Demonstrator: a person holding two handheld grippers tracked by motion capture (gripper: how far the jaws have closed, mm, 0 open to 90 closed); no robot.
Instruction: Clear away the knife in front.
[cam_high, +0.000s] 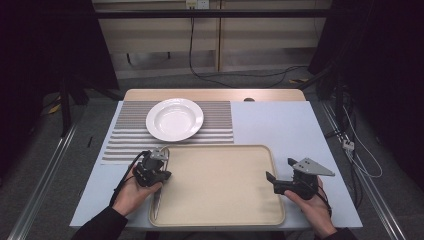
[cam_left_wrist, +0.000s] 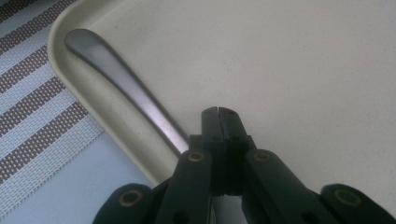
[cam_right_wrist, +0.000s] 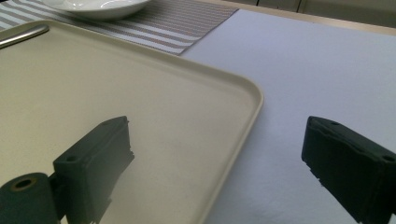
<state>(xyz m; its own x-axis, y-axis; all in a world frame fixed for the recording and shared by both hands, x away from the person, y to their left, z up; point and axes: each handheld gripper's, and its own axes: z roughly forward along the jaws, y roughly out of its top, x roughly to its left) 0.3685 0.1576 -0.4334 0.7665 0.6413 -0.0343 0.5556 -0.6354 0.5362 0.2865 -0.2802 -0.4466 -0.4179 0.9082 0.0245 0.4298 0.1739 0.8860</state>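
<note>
Spoon handle (cam_left_wrist: 122, 86) lies along the left inner wall of the beige tray (cam_high: 220, 210), top end near the tray's far left corner. Our left tongs (cam_left_wrist: 218, 112) are pressed together just beside the handle; whether they pinch metal lower down we cannot tell. Right tongs (cam_right_wrist: 215, 154) are spread and empty over the tray's right rim. White plate (cam_high: 174, 119) sits on the striped mat (cam_high: 216, 122), farther back on the worktop (cam_high: 295, 130). Risk: the smooth handle could slip or pivot when lifted from the wall.
</note>
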